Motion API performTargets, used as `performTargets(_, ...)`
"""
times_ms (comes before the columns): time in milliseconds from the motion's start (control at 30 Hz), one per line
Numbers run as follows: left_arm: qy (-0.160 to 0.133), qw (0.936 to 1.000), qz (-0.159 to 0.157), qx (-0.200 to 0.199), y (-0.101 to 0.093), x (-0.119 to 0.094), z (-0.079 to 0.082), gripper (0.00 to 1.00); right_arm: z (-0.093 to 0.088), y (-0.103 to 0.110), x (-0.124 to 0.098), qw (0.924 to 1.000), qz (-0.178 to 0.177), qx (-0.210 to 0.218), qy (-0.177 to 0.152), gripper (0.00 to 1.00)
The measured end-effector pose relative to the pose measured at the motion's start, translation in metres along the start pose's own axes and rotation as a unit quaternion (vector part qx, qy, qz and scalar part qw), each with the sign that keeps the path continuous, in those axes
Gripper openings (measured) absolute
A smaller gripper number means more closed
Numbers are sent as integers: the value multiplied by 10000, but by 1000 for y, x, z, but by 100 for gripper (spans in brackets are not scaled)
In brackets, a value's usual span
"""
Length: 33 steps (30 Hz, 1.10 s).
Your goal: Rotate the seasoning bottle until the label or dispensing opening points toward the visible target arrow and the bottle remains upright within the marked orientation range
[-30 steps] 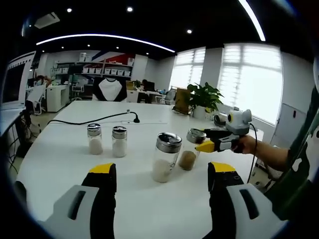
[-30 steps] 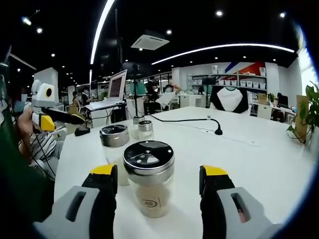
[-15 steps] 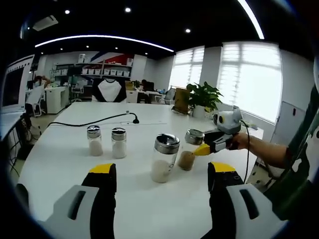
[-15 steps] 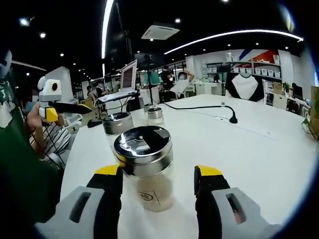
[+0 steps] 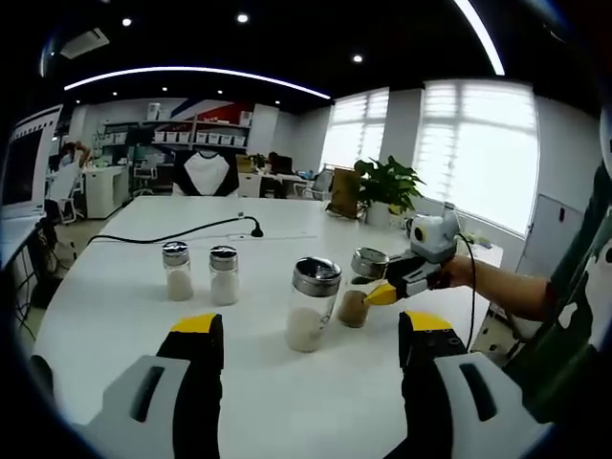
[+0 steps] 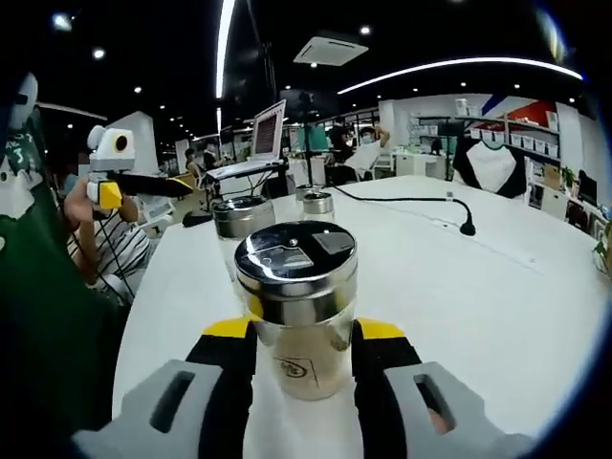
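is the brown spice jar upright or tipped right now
Upright. The jar stands on the white table, lid level on top, with the right tool closed on its glass sides. The left tool is open, away from it.

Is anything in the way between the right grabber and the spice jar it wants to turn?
No, nothing is. In the right gripper view, the right gripper already has its jaws on both sides of the seasoning bottle. The other bottle stands behind it.

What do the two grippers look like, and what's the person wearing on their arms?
Both grippers, left gripper and right gripper, have grey bodies with black jaws tipped in yellow. Seen from the left gripper view, the right gripper trails a black cable. The person's sleeve is dark green with white print.
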<state>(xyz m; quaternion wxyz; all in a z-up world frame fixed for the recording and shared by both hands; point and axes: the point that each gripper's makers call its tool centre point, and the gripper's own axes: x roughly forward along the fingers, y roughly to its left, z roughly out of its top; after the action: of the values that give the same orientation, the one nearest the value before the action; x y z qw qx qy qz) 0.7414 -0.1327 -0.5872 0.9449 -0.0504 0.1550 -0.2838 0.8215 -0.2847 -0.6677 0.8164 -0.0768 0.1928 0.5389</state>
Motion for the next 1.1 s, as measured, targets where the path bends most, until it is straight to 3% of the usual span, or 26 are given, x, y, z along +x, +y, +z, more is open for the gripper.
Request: performTargets(1100, 19, 10000, 53, -65, 1, 1, -3, 79, -3, -3, -1, 9991, -374, -86, 180, 37)
